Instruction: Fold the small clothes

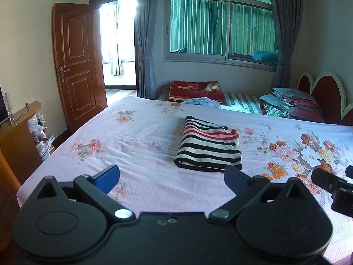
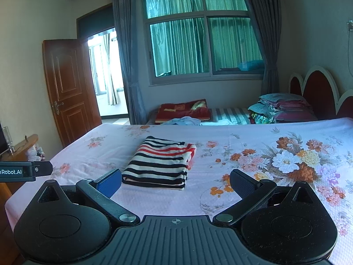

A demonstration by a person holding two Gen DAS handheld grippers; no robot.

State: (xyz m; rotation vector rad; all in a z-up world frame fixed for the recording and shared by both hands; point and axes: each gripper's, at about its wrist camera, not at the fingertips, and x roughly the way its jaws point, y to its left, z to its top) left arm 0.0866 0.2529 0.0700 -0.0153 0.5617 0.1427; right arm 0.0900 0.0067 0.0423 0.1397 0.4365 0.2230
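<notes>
Left tongs [image 1: 172, 176] spread wide, holding nothing; right tongs [image 2: 176, 182] gaping too, empty. Folded striped shirt [image 1: 209, 145] lies on the flowered bedsheet [image 1: 143, 137], just past the tips at twelve o'clock. Its underside stays hidden; the far pile of bedding [image 2: 284, 108] is blurry.

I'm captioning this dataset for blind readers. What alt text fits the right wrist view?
A folded striped garment in black, white and red lies on a floral bedsheet, just beyond the open, empty right tongs. The left tongs' tip pokes in at the left edge; behind are a curtained window and an open wooden door.
</notes>
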